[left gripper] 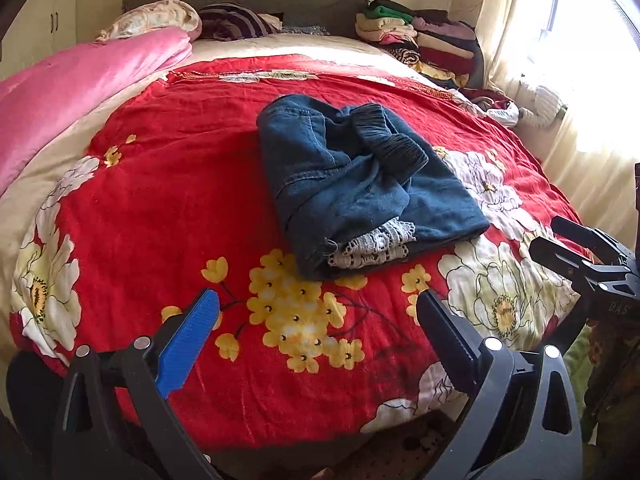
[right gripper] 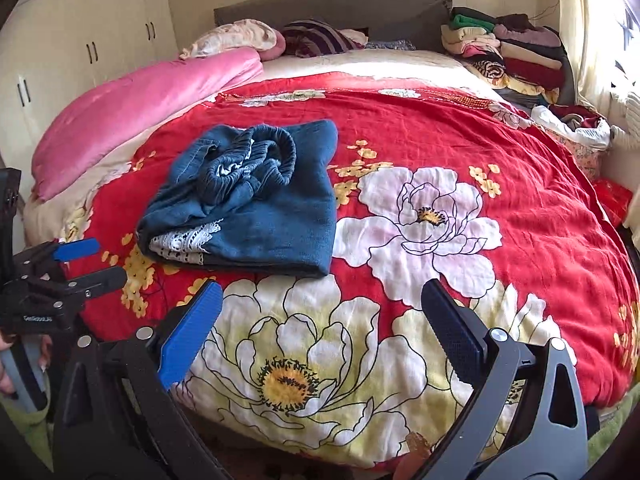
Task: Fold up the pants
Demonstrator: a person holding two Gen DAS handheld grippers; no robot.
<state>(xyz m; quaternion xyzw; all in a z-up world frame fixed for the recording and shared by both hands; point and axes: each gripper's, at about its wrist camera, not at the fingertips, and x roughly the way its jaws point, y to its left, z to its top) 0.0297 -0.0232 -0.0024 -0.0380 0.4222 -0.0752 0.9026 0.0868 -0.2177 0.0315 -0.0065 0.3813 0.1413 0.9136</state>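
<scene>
Well ahead of both wide-open, empty tools [left gripper: 318, 328] [right gripper: 322, 320], folded pants [left gripper: 360, 188] lie.

The pants [left gripper: 360, 184] are soft, matt blue denim-like cloth with a ribbed elastic waistband and a strip of white openwork lace [left gripper: 372, 248] at one edge. Under them the bedspread [left gripper: 168, 200] is matt, slightly creased woven cloth. The pink quilt [left gripper: 80, 84] has a plush sheen, perhaps velvet. Each gripper, left gripper [left gripper: 316, 344] and right gripper [right gripper: 320, 344], is matt black plastic with one ridged blue pad [left gripper: 192, 340] and shiny metal pins.
</scene>
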